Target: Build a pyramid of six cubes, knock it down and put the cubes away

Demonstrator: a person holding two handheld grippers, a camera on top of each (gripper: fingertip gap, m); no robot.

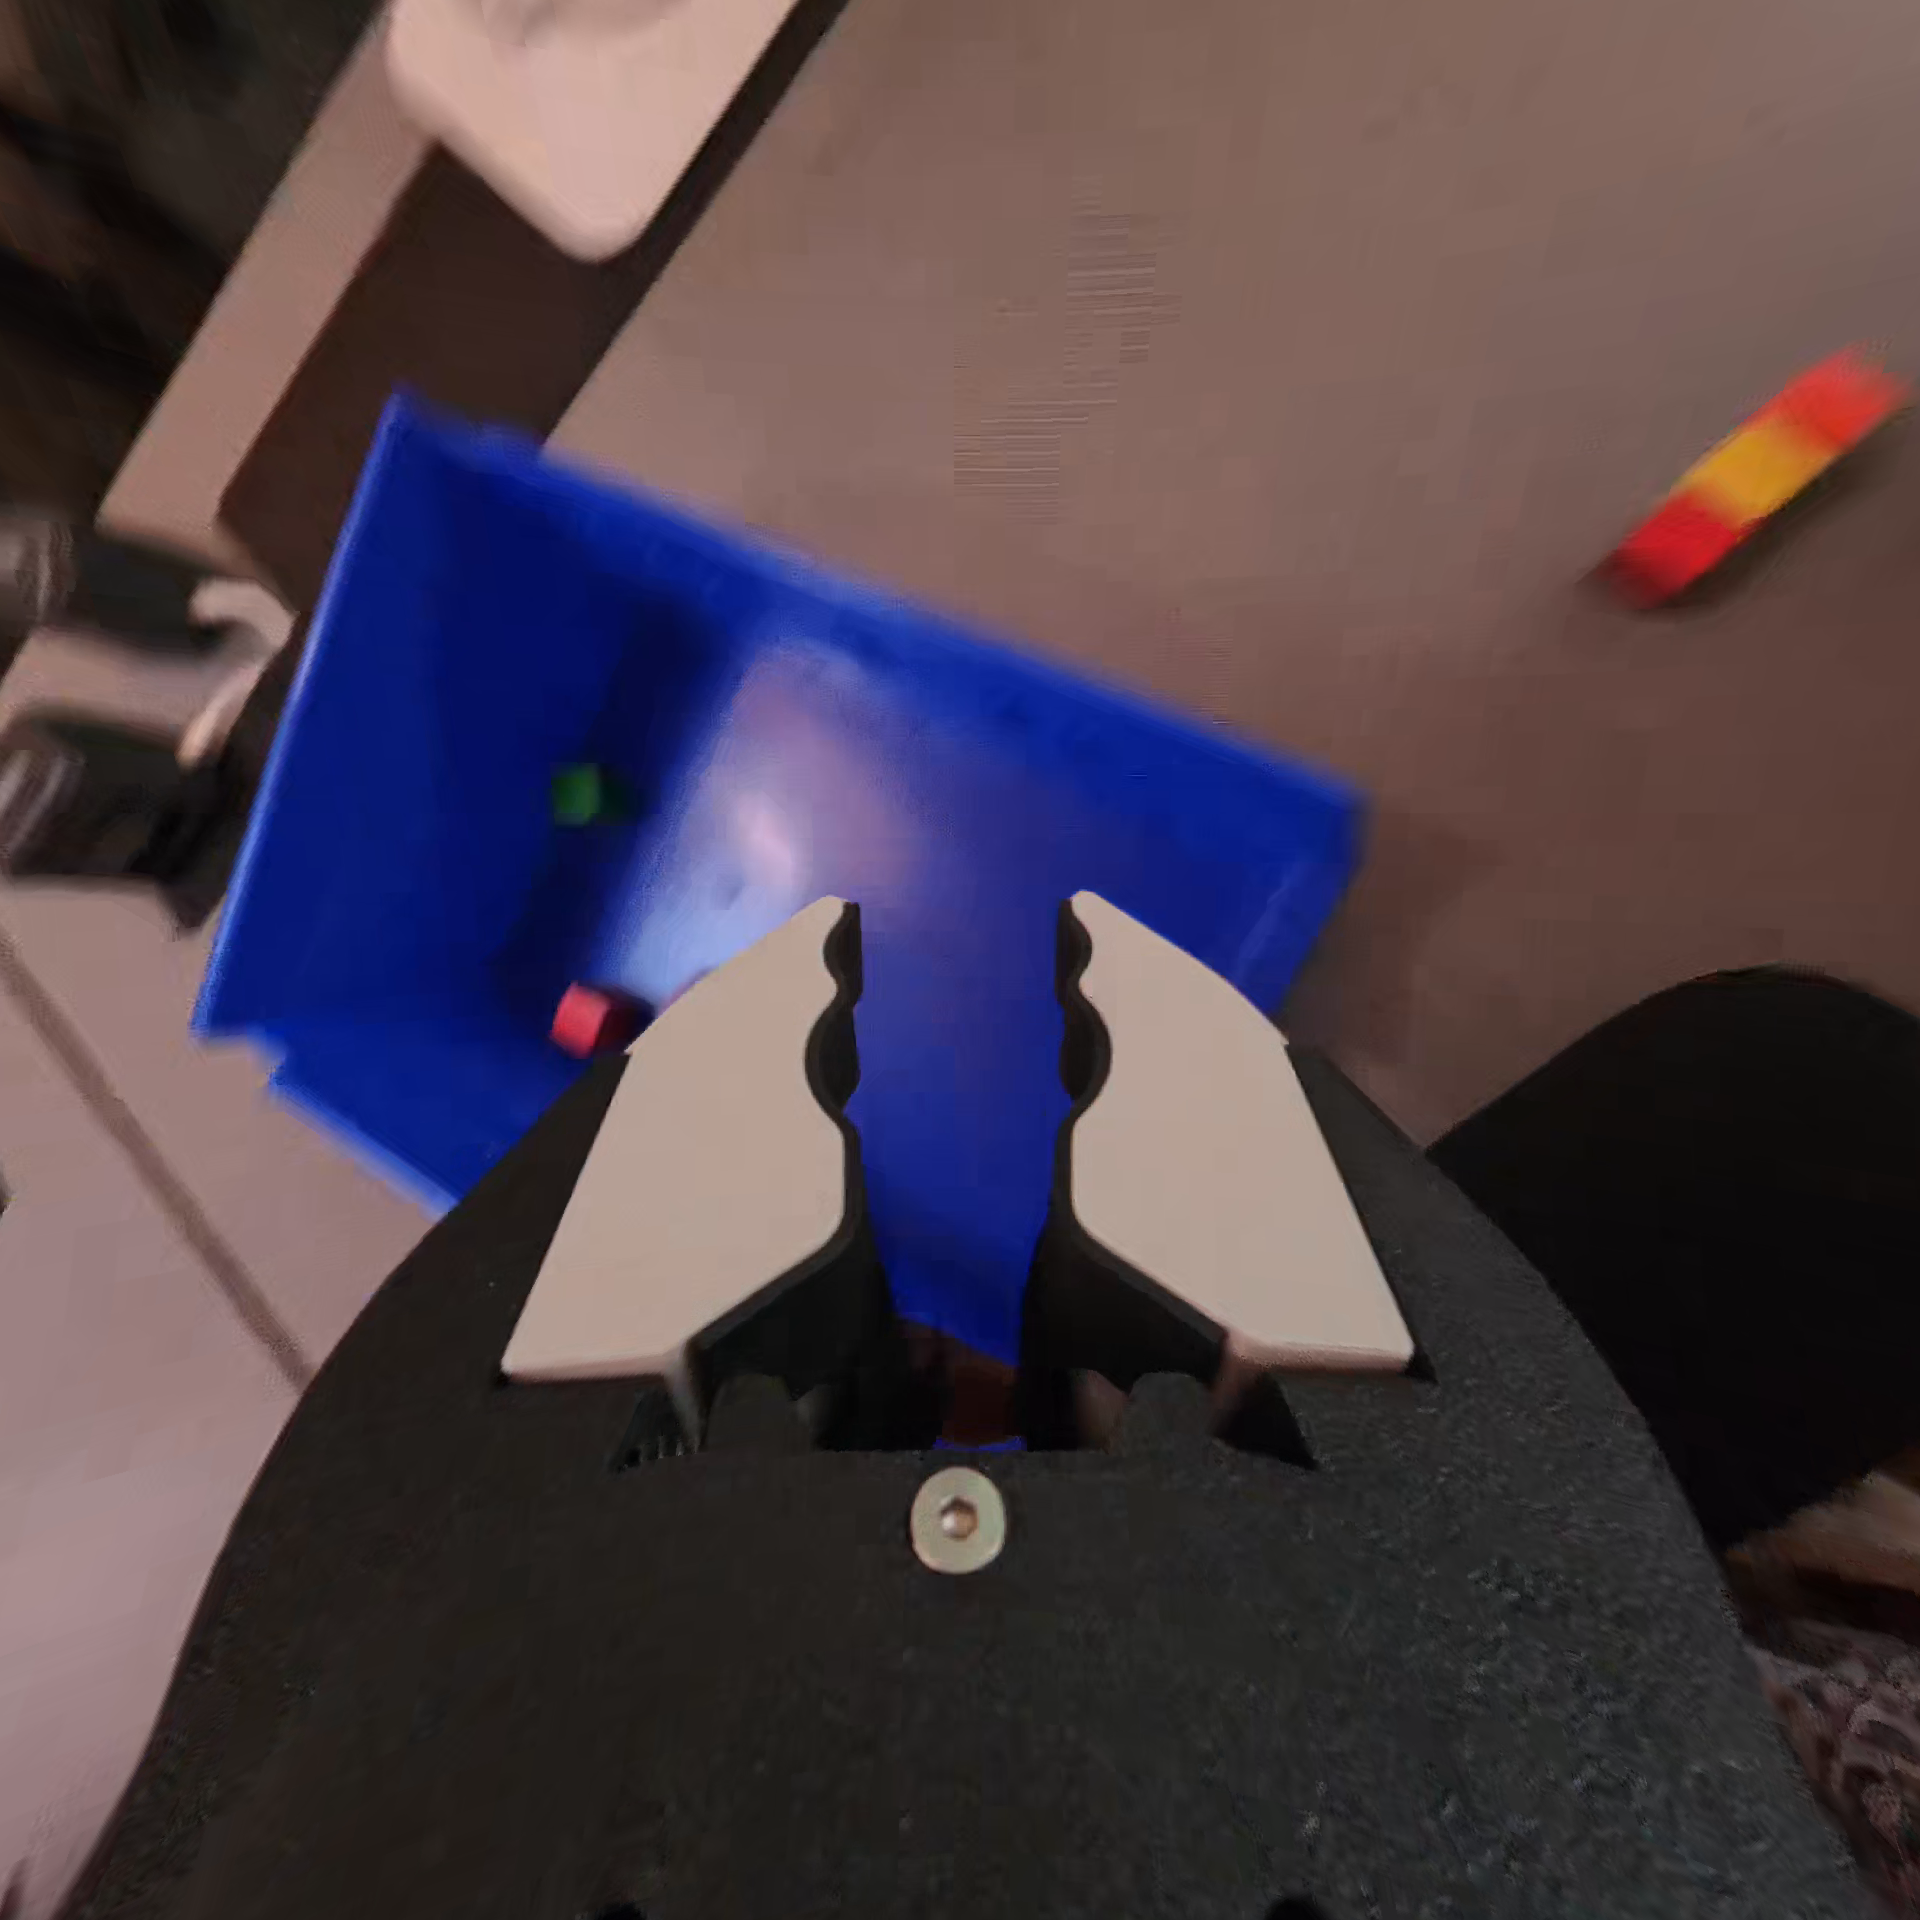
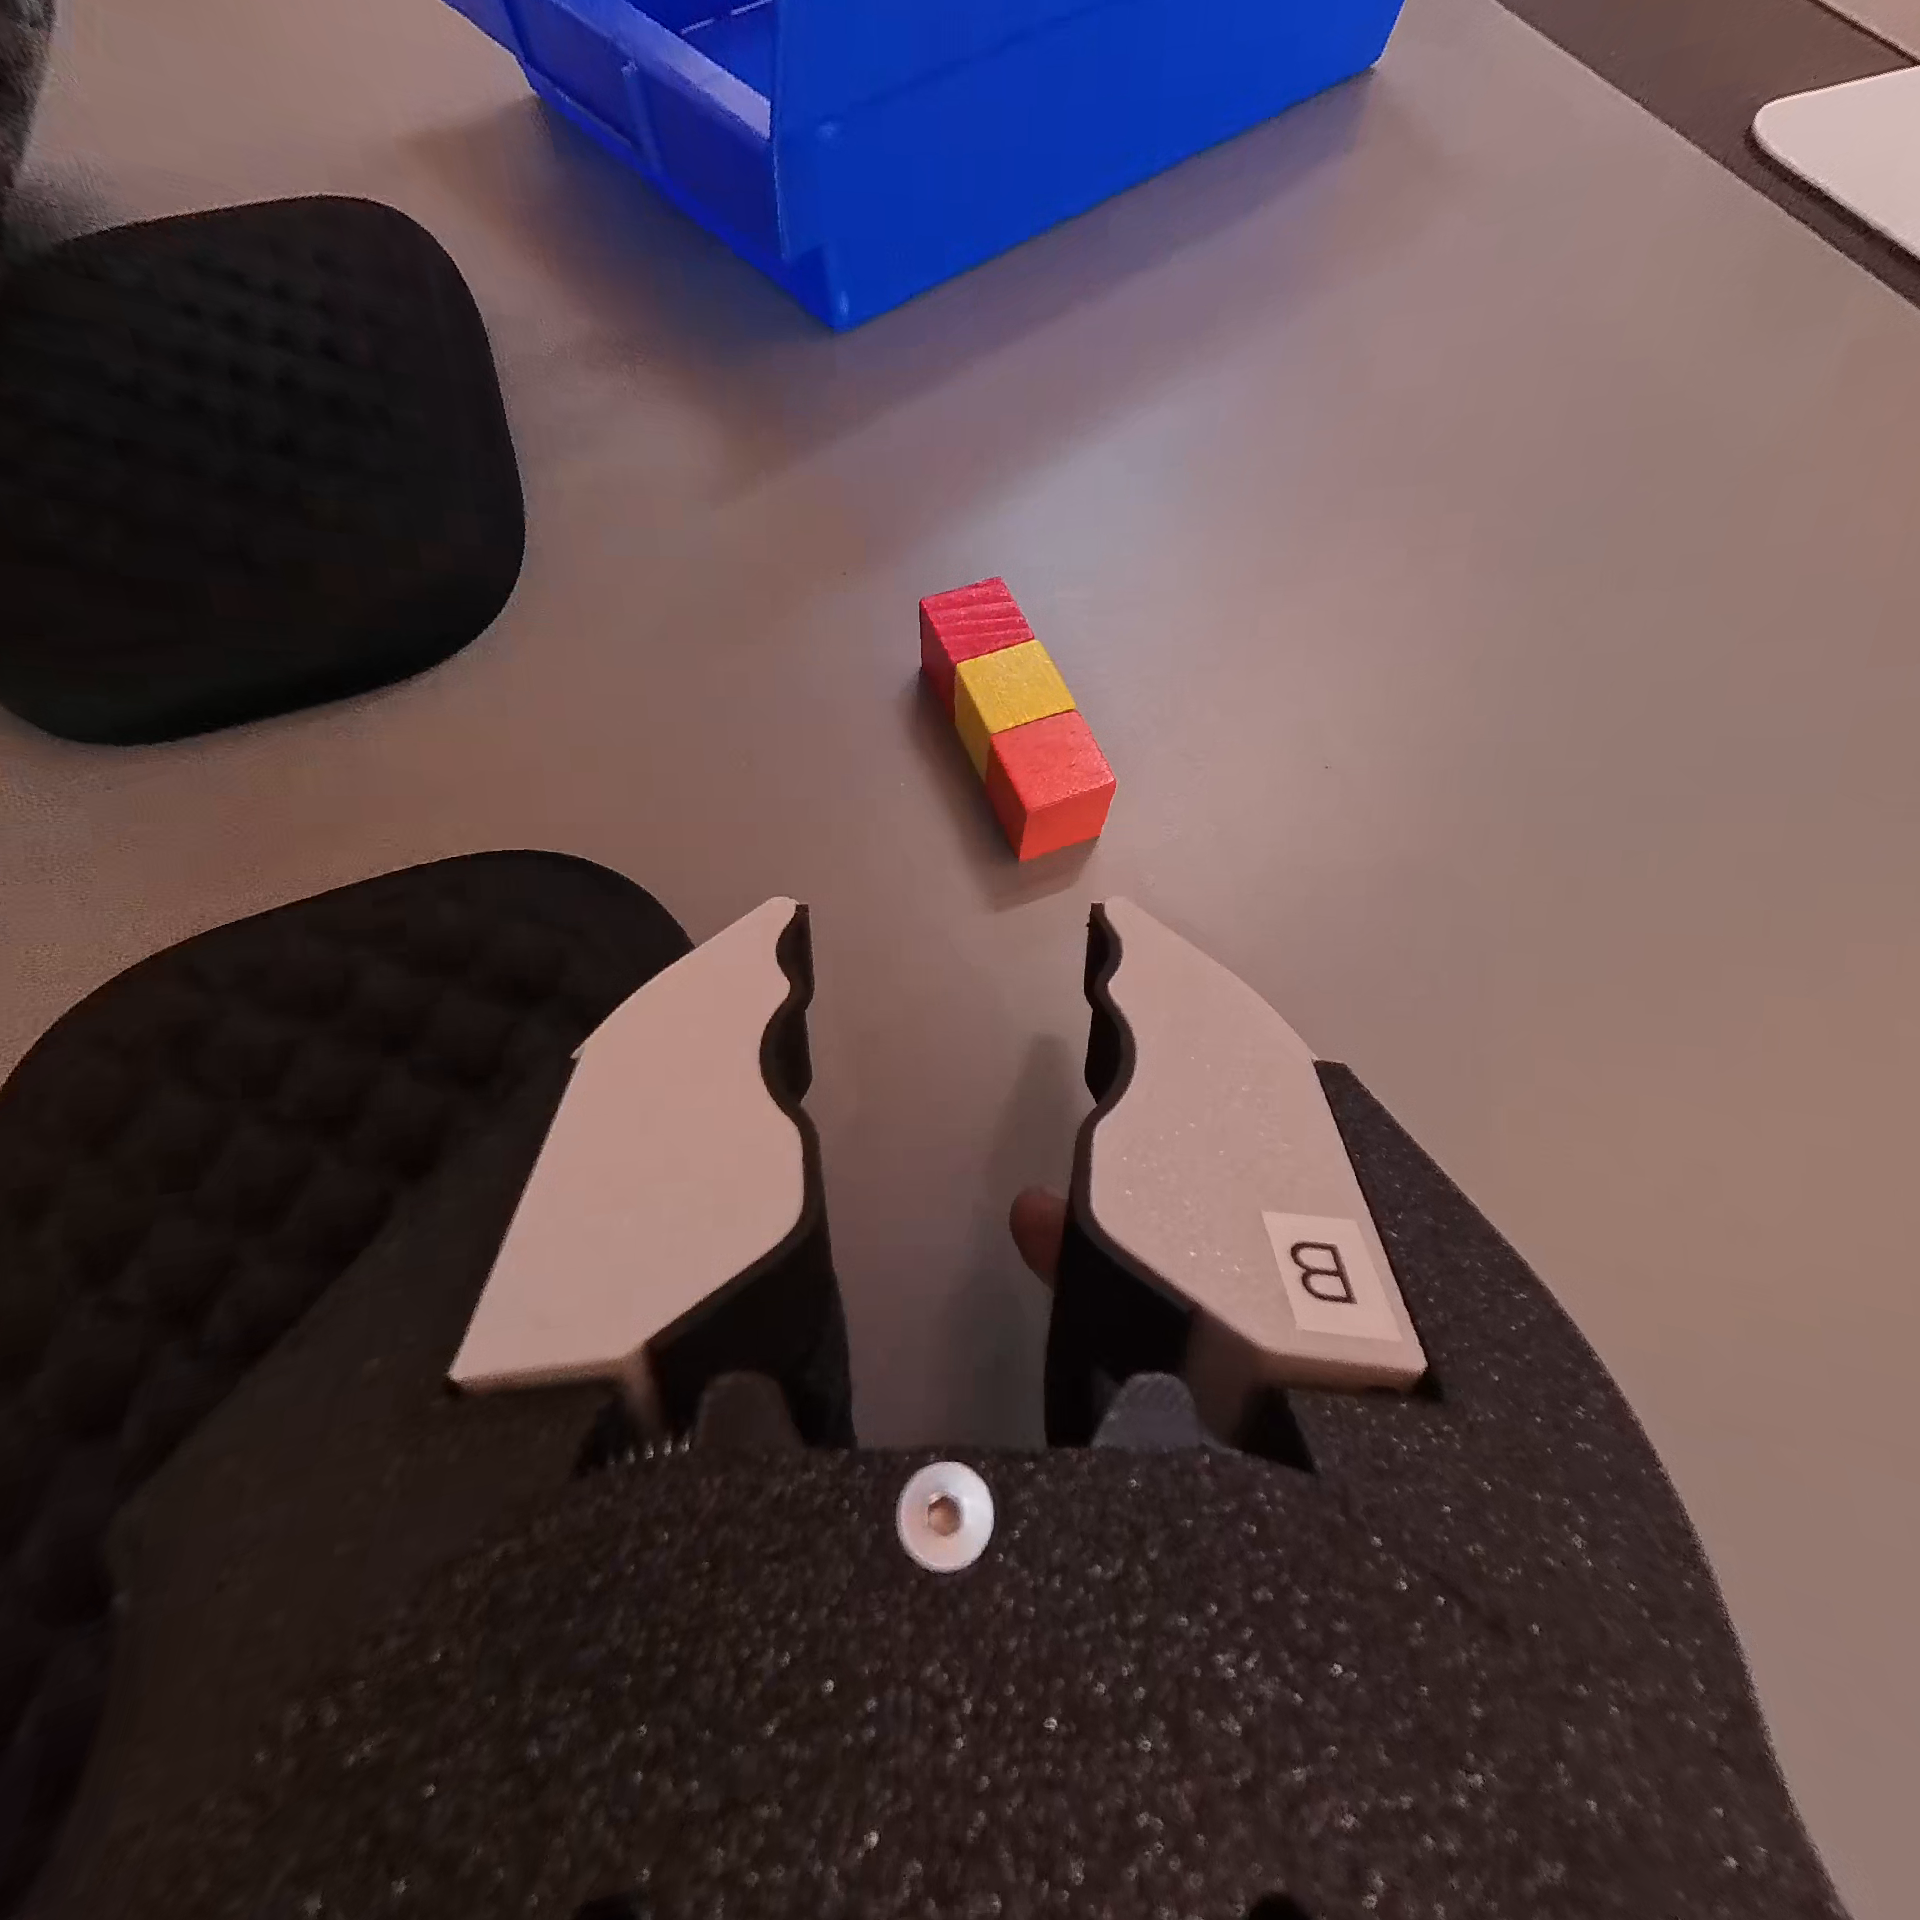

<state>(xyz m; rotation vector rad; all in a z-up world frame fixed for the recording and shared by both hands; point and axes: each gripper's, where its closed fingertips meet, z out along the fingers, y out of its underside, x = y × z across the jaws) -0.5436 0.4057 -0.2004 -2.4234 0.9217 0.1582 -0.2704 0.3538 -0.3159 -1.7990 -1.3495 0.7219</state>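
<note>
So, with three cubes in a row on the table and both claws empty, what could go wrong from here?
1. The row of three cubes sits touching side by side; a careless second layer could push the row apart.
2. The green cube and a red cube lie deep in the blue bin; the open left claw may hit its walls when reaching.
3. The open right claw hovers close to the row and could bump it.

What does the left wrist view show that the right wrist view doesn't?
Only the left wrist view looks into the blue bin: a green cube and a red cube lie inside, under the open left gripper.
Only the right wrist view shows the open right gripper.
Both show the bin and the three-cube row on the table, red, yellow, orange-red, touching.
</note>
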